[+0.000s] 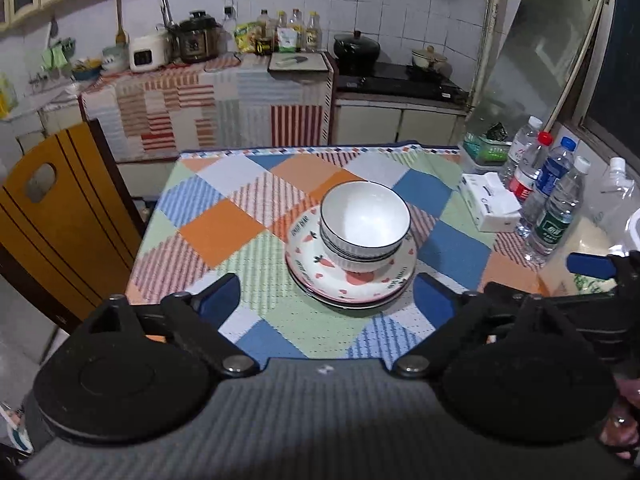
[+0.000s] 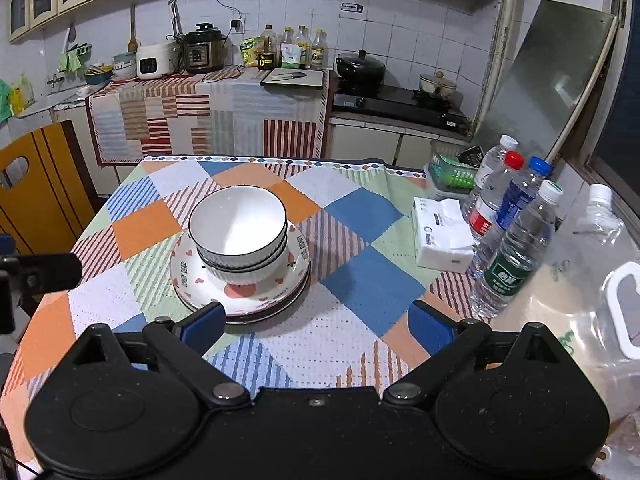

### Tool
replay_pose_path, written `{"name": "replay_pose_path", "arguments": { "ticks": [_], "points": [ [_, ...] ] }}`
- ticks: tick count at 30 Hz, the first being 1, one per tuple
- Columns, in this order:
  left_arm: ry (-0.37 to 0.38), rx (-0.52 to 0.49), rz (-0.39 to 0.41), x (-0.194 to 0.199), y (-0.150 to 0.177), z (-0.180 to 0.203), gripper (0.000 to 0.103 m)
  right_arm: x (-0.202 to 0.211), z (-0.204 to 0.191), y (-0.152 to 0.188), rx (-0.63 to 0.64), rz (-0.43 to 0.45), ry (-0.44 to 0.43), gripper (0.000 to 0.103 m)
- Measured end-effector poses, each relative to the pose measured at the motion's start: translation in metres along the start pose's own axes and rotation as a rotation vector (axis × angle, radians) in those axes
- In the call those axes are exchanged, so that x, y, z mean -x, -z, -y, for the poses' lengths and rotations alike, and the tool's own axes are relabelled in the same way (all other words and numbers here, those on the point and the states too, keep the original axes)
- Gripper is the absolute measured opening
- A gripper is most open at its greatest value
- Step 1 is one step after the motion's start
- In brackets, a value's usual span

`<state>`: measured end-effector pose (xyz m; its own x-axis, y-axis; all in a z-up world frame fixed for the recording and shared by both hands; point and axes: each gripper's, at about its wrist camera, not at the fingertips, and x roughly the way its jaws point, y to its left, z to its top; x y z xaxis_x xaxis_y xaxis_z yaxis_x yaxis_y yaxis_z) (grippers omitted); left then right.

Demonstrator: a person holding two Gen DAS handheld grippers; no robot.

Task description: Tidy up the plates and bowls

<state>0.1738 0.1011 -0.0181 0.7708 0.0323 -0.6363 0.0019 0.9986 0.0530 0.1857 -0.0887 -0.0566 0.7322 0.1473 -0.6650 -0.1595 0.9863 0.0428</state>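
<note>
Two white ribbed bowls with dark rims (image 1: pixel 365 224) (image 2: pixel 239 232) are nested and stand on a stack of plates; the top plate (image 1: pixel 320 268) (image 2: pixel 188 276) is white with pink strawberries and hearts, a dark-rimmed plate lies under it. The stack sits mid-table on the checked cloth (image 1: pixel 224 232) (image 2: pixel 360 280). My left gripper (image 1: pixel 326 300) is open and empty, just short of the stack's near edge. My right gripper (image 2: pixel 316 328) is open and empty, to the right of the stack, its left finger (image 2: pixel 202 326) near the plate rim. The right gripper also shows in the left wrist view (image 1: pixel 592 266).
Several water bottles (image 2: pixel 516 240) (image 1: pixel 552 204) and a tissue pack (image 2: pixel 440 236) (image 1: pixel 490 204) stand at the table's right edge, with a green basket (image 2: pixel 452 172) behind. A wooden chair (image 1: pixel 52 216) is at the left. The kitchen counter and stove (image 2: pixel 396 104) are beyond.
</note>
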Motion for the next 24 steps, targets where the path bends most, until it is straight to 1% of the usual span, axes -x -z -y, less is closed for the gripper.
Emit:
{"name": "replay_pose_path", "arguments": {
  "ticks": [3,6,10,15,20,24],
  "points": [
    [-0.029,-0.020,0.016,0.002,0.004,0.002,0.103,0.004,-0.003,0.005,-0.011,0.008,-0.001,0.099],
    [-0.046,-0.028,0.018,0.001,0.008,0.002,0.103,0.005,-0.006,0.011,-0.010,0.008,0.007,0.099],
    [-0.063,-0.017,0.034,0.001,0.014,-0.002,0.103,0.007,-0.007,0.018,-0.017,0.003,-0.013,0.099],
    [-0.072,0.003,0.027,-0.007,0.018,-0.004,0.103,0.015,-0.009,0.025,-0.030,0.023,-0.020,0.099],
    [-0.054,-0.004,0.015,-0.013,0.025,0.003,0.103,0.023,-0.010,0.028,-0.041,0.046,-0.027,0.099],
    [-0.066,0.006,0.017,-0.011,0.028,0.005,0.103,0.024,-0.008,0.030,-0.059,0.047,-0.025,0.099]
  ]
}}
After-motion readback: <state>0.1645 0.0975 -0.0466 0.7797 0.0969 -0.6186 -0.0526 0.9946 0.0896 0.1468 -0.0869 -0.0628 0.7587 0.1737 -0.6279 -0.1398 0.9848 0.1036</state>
